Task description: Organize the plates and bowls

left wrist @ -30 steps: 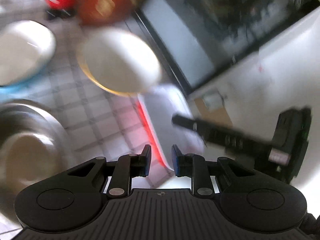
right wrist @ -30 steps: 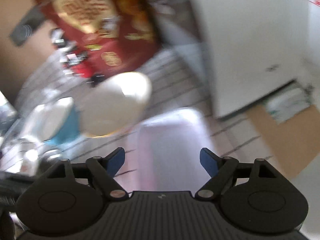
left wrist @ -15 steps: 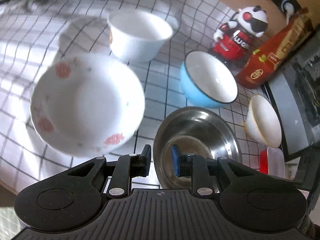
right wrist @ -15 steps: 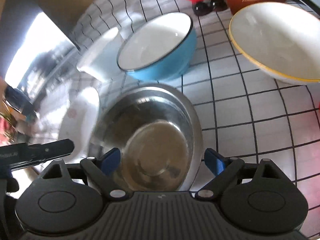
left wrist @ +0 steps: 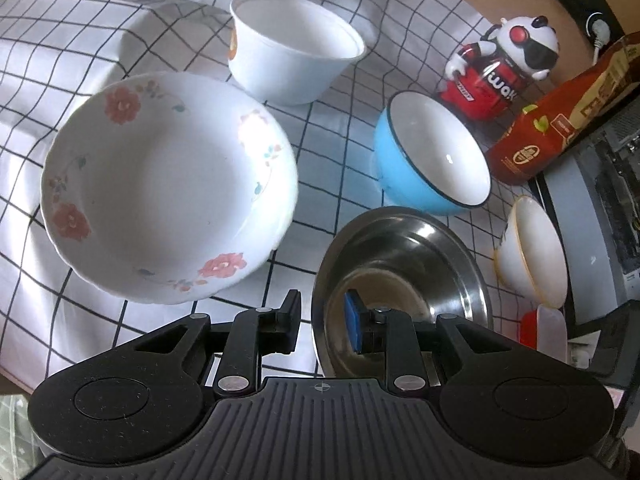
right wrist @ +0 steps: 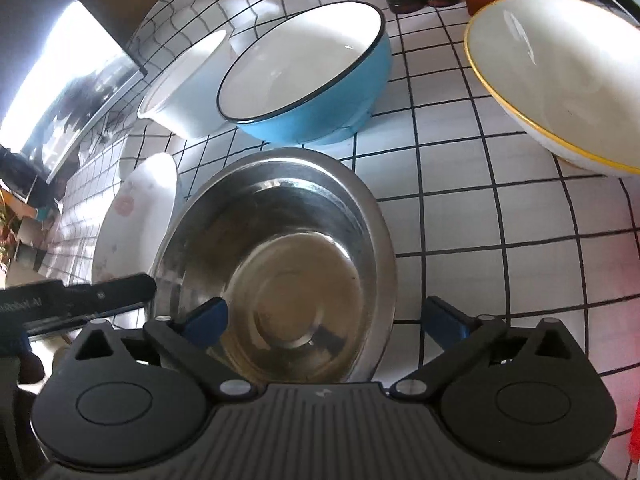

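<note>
Left wrist view: the left gripper [left wrist: 322, 320] straddles the near rim of the steel bowl [left wrist: 404, 248], fingers slightly apart, not pressing. Beside it on the checked cloth [left wrist: 60, 40] sit the floral bowl [left wrist: 168, 184] and blue bowl [left wrist: 416, 160].

Right wrist view: the right gripper [right wrist: 324, 318], jaws just opened wide, spans the steel bowl [right wrist: 280, 248] without contact.

Tight quarters around the steel bowl [right wrist: 276, 264]: flowered dish [left wrist: 168, 188] crowds its left rim, blue bowl [right wrist: 308, 76] sits just behind. Clear checked cloth [right wrist: 480, 240] opens on its right, before the yellow-rimmed bowl [right wrist: 560, 76].
</note>
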`<state>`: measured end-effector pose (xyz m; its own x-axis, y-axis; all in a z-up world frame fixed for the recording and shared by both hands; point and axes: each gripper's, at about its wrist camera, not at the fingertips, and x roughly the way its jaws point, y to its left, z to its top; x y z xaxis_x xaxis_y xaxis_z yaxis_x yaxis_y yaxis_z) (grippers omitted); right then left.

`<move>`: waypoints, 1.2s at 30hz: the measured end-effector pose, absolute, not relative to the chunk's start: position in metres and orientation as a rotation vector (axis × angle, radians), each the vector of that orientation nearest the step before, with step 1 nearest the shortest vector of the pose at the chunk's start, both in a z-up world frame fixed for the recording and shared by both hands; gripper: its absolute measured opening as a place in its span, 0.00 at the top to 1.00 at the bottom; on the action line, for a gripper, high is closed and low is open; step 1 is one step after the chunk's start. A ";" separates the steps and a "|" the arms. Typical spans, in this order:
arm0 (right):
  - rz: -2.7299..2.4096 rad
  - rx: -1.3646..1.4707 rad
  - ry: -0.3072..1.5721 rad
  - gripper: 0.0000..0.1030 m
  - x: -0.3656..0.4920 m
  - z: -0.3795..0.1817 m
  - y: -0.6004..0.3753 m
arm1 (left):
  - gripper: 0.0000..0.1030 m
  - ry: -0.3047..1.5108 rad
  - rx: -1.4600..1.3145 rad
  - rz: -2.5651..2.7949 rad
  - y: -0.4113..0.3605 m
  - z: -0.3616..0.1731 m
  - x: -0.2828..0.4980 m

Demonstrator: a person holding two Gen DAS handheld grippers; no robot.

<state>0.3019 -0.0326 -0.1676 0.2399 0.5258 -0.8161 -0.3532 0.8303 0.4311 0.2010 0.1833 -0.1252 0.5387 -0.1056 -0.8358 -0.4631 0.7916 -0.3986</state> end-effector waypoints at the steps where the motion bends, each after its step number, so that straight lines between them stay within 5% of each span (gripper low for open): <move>1: 0.601 0.182 1.195 0.00 0.305 -0.168 -0.028 | 0.74 0.998 -0.650 0.230 0.183 -0.126 0.202; 6: 0.682 0.137 1.293 0.00 0.320 -0.168 -0.026 | 0.73 0.990 -0.641 0.197 0.180 -0.129 0.207; 11: 0.616 0.013 1.167 0.16 0.317 -0.152 -0.026 | 0.74 1.001 -0.645 0.185 0.180 -0.132 0.211; 16: 0.603 -0.089 1.083 0.56 0.301 -0.147 -0.022 | 0.79 1.028 -0.618 0.144 0.177 -0.135 0.211; 27: 0.563 -0.079 1.119 0.57 0.272 -0.140 -0.017 | 0.80 1.112 -0.562 0.070 0.177 -0.138 0.196; 36: 0.607 -0.041 0.904 0.56 0.255 -0.069 0.046 | 0.80 0.837 -0.532 0.071 0.252 -0.063 0.174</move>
